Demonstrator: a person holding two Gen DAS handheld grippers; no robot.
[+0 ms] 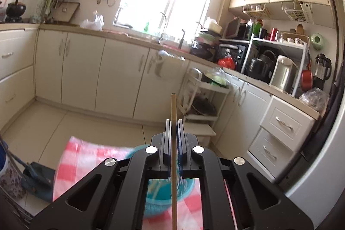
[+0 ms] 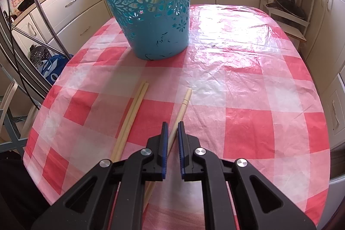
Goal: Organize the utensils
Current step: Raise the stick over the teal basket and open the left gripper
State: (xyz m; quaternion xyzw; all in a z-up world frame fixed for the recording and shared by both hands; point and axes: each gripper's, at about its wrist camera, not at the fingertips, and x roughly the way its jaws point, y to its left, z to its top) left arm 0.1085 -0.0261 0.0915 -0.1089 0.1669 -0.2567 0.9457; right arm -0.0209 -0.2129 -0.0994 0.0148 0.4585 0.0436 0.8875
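A sunlit kitchen of cream cabinets surrounds a round worktop (image 2: pixel 248 70) under a red-and-white checked plastic cloth, with a teal cut-out basket (image 2: pixel 148 5) standing at its far side. The right gripper (image 2: pixel 172 124) hangs low with its jaws parted around a single chopstick (image 2: pixel 183 105), whose long axis runs away toward the basket and slightly rightward; a pair of chopsticks (image 2: pixel 133 111) lies just beside it on the left. The left gripper (image 1: pixel 173 122), raised above the basket, has its jaws clenched on another chopstick (image 1: pixel 173 105) held lengthwise along them, so the right is plainly nearer the loose ones.
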